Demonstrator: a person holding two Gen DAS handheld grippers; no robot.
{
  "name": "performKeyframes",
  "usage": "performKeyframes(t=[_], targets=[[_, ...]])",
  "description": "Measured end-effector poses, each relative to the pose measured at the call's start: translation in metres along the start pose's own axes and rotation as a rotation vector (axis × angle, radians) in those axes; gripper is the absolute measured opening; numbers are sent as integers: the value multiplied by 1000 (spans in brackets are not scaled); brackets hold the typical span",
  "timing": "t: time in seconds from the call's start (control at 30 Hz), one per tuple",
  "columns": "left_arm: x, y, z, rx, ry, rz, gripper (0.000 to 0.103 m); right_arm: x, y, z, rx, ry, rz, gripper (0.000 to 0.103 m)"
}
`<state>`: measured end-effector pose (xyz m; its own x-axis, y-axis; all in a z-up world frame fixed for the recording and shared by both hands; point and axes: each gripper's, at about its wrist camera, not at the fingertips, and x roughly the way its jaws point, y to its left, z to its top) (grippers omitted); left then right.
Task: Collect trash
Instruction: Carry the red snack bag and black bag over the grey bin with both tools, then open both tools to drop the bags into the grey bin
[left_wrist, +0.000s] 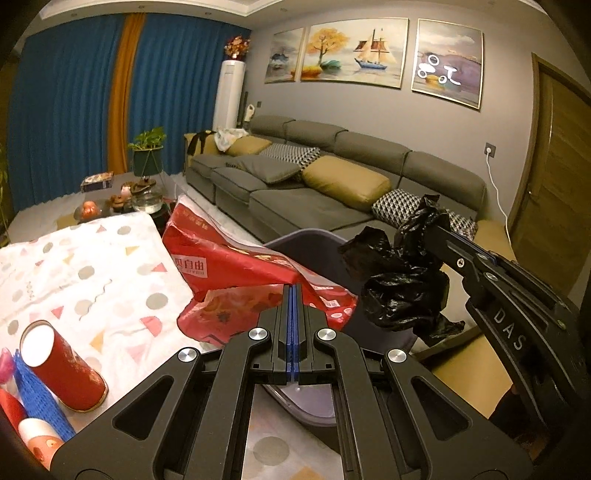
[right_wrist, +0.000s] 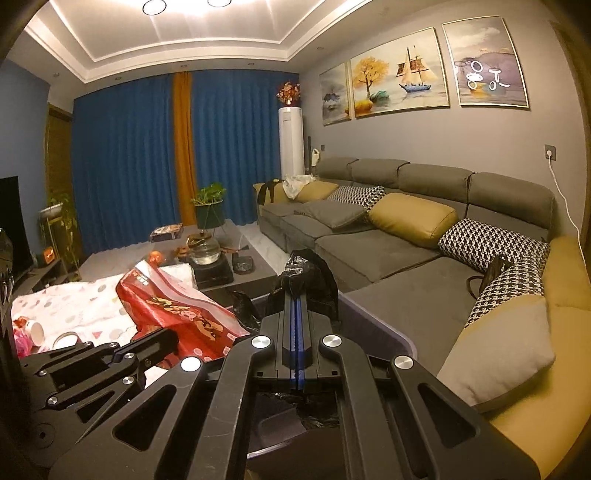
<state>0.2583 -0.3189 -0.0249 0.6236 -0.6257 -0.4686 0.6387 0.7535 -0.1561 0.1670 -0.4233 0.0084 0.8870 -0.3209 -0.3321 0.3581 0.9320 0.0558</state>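
The left gripper (left_wrist: 291, 291) has its two fingers pressed together on the lower edge of a red plastic bag (left_wrist: 236, 266), which hangs crumpled and lifted off the table, its upper corner pointing up toward the sofa. In the right wrist view the same red bag (right_wrist: 177, 310) sits just beyond the left gripper's black arm at the lower left. The right gripper (right_wrist: 297, 295) is likewise clamped, pinching a black plastic bag (right_wrist: 310, 273) that bunches up around and past its fingertips; from the left wrist view this black bag (left_wrist: 402, 280) dangles in a wrinkled clump from the right gripper (left_wrist: 430, 230), just beside the red bag and apart from it.

Both bags hang over a grey-purple bin (left_wrist: 314, 247), whose curved rim (right_wrist: 373, 314) runs beneath the right gripper, between the table and the sofa.

To the left, the table is covered with a white cloth (left_wrist: 92, 273) printed with dots and triangles. On it lie a red paper cup (left_wrist: 62, 369) tipped on its side, a piece of blue foam netting (left_wrist: 37, 398) beside it, and other small scraps at the frame edge.

Behind stand a long grey sofa (left_wrist: 314, 192) with mustard and houndstooth cushions, blue curtains, and three framed paintings on the wall
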Motion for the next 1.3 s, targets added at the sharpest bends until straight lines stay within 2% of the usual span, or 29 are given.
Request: performKeyframes(t=[0.43,0.77,0.9,0.93,0.97,1.03,1.2,1.23,1.3], targets=[[19,1,-4,-25,41,-15,0,22,-7,1,3,28,14,2],[29,5,-8,-34,77,-74,0,37,-9,0,9,43,31,2],[26,10,-10,-29,74,-50,20,38,-10,-2,14,43,36,6],[24,13,-11,-39,74,-44,30,38,-10,-1,18,42,36,12],[22,14,-11,-47,72,-36,34,38,-11,-2,21,41,36,25],[14,20,-12,-63,56,-8,49,34,-13,-1,28,27,31,42],[-21,27,-10,-96,-8,65,76,23,-13,0,39,8,28,45],[-30,26,-11,-95,-26,82,82,18,-14,1,44,1,29,49],[-52,27,-12,-98,-66,122,85,8,-12,0,47,-13,27,55]])
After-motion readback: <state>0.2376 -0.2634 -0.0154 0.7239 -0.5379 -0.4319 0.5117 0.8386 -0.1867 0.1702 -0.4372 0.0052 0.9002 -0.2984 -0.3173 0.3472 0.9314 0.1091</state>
